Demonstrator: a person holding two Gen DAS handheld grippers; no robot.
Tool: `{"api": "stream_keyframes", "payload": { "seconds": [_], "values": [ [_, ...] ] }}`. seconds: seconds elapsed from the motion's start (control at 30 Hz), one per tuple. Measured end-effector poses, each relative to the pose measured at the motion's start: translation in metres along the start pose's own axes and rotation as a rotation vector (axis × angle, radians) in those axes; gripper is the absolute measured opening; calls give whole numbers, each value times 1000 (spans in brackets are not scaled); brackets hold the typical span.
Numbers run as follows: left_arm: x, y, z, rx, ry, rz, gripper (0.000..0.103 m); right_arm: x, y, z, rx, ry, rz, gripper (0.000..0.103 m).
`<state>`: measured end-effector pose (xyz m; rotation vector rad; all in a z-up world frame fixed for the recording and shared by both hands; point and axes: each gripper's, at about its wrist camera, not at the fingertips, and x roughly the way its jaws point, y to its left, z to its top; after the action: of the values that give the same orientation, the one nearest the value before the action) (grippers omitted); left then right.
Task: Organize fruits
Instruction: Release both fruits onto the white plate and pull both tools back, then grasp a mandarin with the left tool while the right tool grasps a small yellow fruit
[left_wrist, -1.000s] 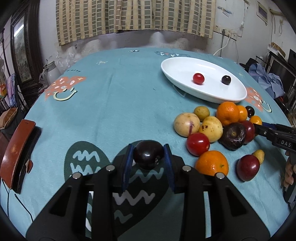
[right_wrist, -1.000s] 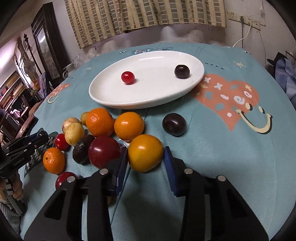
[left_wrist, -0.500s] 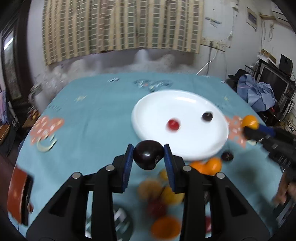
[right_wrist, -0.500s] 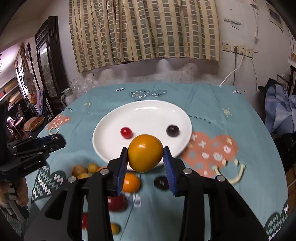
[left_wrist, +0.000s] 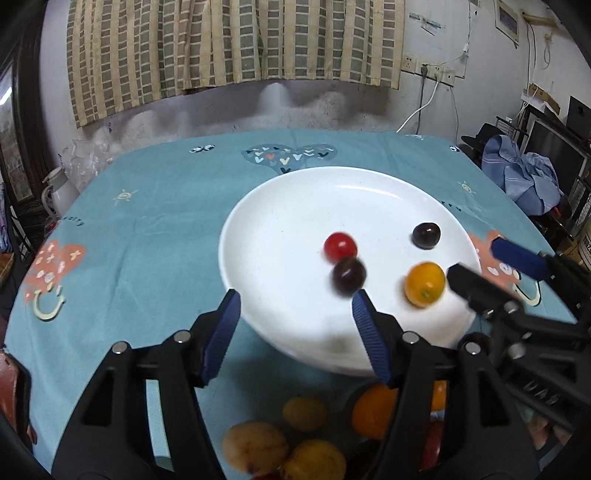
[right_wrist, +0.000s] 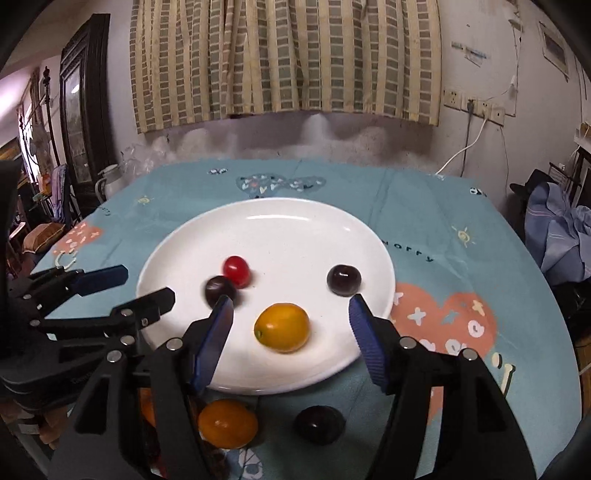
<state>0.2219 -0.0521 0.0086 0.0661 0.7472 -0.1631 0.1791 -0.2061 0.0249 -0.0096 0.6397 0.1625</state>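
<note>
The orange fruit (right_wrist: 282, 327) lies on the glossy white oval plate (right_wrist: 295, 225) at frame centre, its long axis running left-right. Both the right gripper (right_wrist: 290, 338) and the left gripper (left_wrist: 295, 334) have their fingers spread wide, holding nothing. Only the right view shows a dark plum (right_wrist: 320, 424) on the teal worktop (right_wrist: 424, 206), below the plate.

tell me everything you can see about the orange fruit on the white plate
The small round orange fruit has smooth, glossy, yellow-orange skin with a tiny dark stem spot. It lies loose on the near part of the round white plate, touching no other fruit. The open right gripper frames it without contact.
</note>
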Motion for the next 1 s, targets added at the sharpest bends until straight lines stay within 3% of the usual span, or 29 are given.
{"api": "stream_keyframes", "payload": {
  "seconds": [0.2,0.3,0.57,0.63,0.8,1.0],
  "values": [
    [-47,26,-22,-53,-26,18,70,-47,0,-5,13,-32,30,65],
    [-69,37,-49,-61,-22,40,70,-66,-2,-21,17,-22,32,65],
    [-90,34,-116,3,17,72,70,-70,-19,-54,96,29,49,66],
    [-97,31,-119,13,-4,74,70,-70,-18,-55,93,28,54,66],
    [-108,24,-120,29,-37,-11,70,-67,-16,-56,85,41,56,66],
    [-91,10,-127,80,44,-26,70,-65,-12,-59,62,69,72,66]
  ]
}}
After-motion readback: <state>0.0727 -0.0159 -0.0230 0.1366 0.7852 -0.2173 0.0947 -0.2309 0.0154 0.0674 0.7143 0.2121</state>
